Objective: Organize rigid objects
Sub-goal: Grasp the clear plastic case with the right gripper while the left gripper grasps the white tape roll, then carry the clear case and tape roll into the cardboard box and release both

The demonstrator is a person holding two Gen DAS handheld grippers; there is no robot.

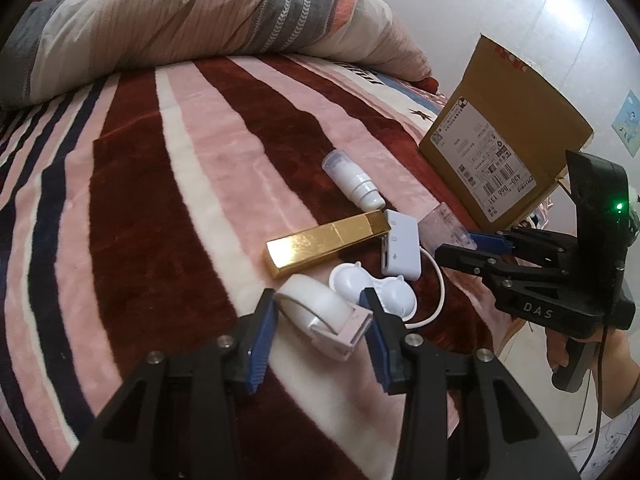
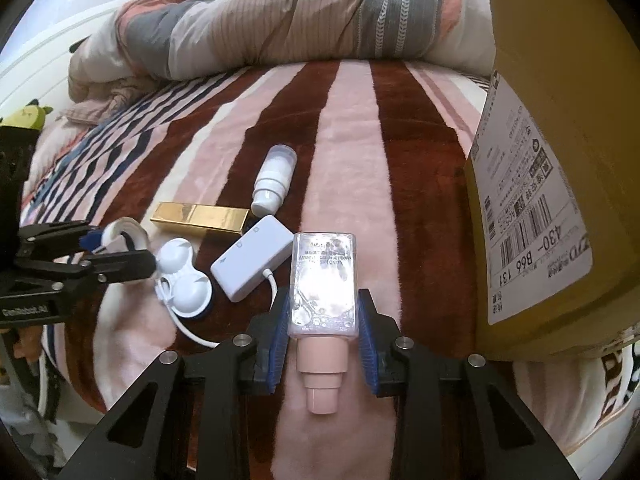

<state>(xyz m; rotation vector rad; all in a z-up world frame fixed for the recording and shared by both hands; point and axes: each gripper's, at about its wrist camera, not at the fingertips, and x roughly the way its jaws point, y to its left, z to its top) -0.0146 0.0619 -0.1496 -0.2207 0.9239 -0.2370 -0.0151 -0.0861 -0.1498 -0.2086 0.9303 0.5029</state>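
Observation:
Several small items lie on a striped blanket. My left gripper (image 1: 320, 312) is open around a white tape dispenser (image 1: 320, 316) with a pink end; its pads stand beside it, apart. My right gripper (image 2: 324, 312) straddles a clear bottle with a pink cap (image 2: 323, 280); the blue pads (image 2: 280, 332) sit close to its sides with a small gap. The bottle also shows in the left wrist view (image 1: 450, 226). Nearby lie a gold box (image 1: 326, 242), a white contact lens case (image 1: 372, 288), a white adapter with cable (image 1: 402, 250) and a white pump bottle (image 1: 356, 180).
A cardboard box (image 1: 508, 132) with a shipping label stands at the right, close to my right gripper (image 1: 472, 240). A rolled quilt (image 1: 200, 28) lies across the far side of the bed. The bed edge and white floor are at the right.

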